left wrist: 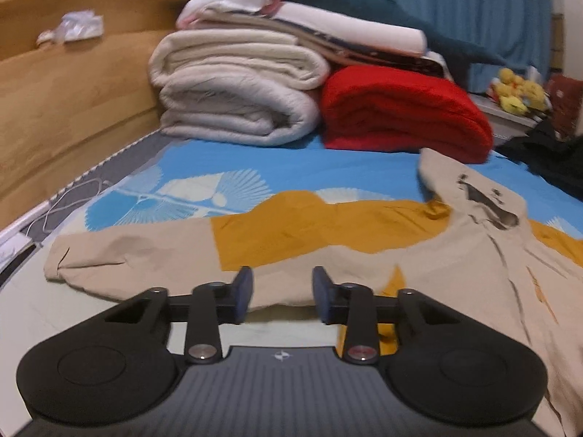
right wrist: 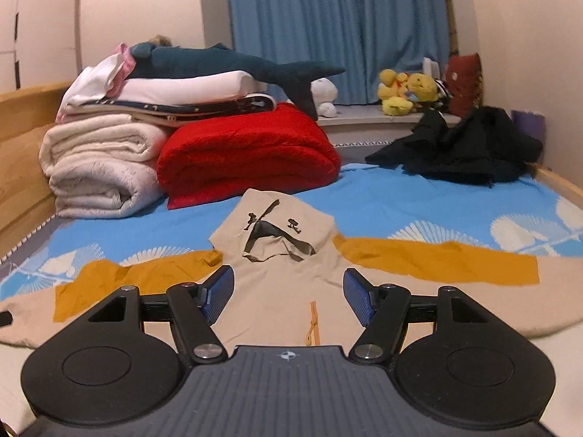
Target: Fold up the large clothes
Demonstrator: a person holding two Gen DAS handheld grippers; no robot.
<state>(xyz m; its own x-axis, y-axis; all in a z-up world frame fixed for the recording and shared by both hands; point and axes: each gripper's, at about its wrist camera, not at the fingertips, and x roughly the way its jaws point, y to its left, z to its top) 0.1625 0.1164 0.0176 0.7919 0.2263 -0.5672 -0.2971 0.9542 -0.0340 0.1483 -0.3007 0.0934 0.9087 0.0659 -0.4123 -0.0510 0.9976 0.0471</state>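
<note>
A beige and mustard hoodie (right wrist: pixel 277 291) lies spread flat on the bed, sleeves out to both sides, its hood (right wrist: pixel 273 229) with a black print pointing away. My right gripper (right wrist: pixel 288 296) is open and empty, low over the chest below the hood. In the left wrist view the same hoodie (left wrist: pixel 291 240) shows its left sleeve (left wrist: pixel 120 258) stretched to the left. My left gripper (left wrist: pixel 282 291) is open and empty, just above the sleeve's near edge by the armpit.
Folded white blankets (right wrist: pixel 98 167) and a red blanket (right wrist: pixel 247 153) are stacked at the bed's far end, with a shark plush (right wrist: pixel 226 62) on top. A black garment (right wrist: pixel 462 145) lies far right. A wooden bed frame (left wrist: pixel 69 102) runs along the left.
</note>
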